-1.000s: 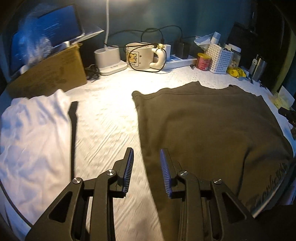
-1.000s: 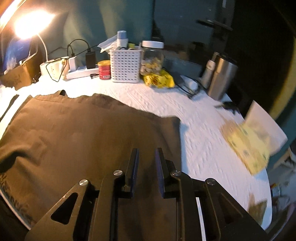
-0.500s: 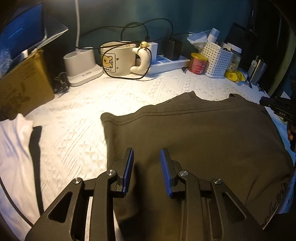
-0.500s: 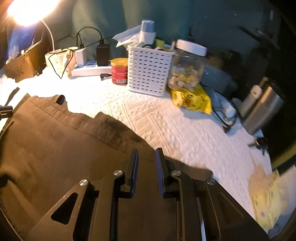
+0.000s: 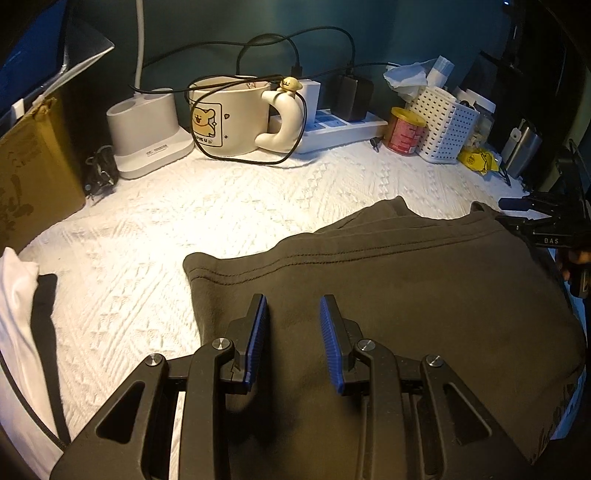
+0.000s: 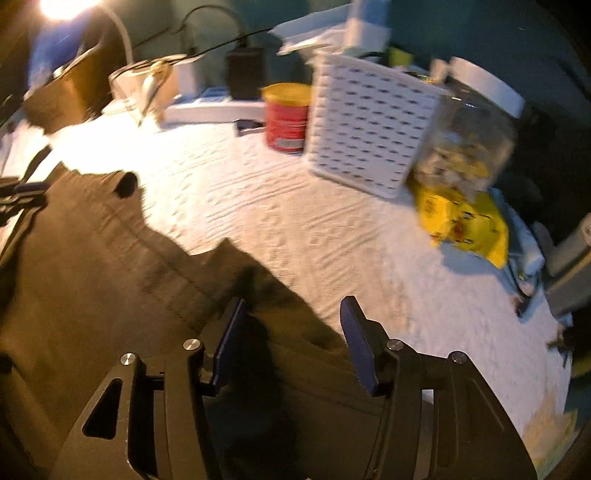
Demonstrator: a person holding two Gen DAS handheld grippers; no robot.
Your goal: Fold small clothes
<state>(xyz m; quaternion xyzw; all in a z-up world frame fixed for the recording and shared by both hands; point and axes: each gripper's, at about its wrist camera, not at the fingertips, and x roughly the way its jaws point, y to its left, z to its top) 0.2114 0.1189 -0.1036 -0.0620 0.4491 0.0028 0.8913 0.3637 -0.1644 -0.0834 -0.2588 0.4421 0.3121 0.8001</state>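
Both tongs tilt down over the dark garment [image 5: 406, 288], right tongs [image 6: 291, 314] opening.

— Walls? 
— Dark teal wall [image 5: 221, 29] along the far side; the right of the room lies in shadow.
— Work surface? 
— White textured cover [image 5: 229, 206] over the table.
— Light? 
— One bright lamp [image 6: 62, 5] at far left, glaring warm.

Left hand-held gripper [image 5: 293, 314] parted, right hand-held gripper [image 6: 291, 321] opening
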